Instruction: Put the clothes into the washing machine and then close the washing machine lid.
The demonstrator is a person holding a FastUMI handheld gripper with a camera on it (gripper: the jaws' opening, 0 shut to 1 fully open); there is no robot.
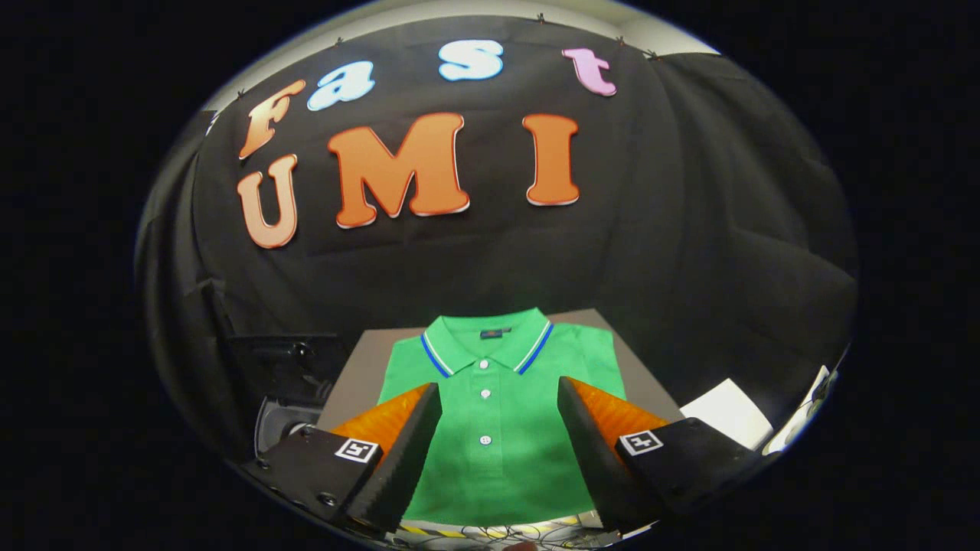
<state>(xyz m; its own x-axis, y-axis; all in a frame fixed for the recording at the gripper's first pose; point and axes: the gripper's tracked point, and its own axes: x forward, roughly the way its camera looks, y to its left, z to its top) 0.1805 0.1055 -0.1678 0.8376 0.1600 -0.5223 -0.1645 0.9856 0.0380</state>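
A: Nearest, lower centre of frame: gripper [498, 428] with fingers spread wide apart, holding nothing, poised over the shirt's lower half.

B: Garment?

A: Green polo shirt [498, 413] lies folded flat on the grey table [354, 371], centre frame, between and beyond the fingers. Dark machine-like shape [287, 375] at lower left, unclear.

B: Step?

A: Judged: pickup not yet begun. Next move calls for descending and pinching the fabric.

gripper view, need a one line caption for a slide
Open gripper poised over a folded green polo shirt lying on a grey table, fingers spread to either side of its button placket.
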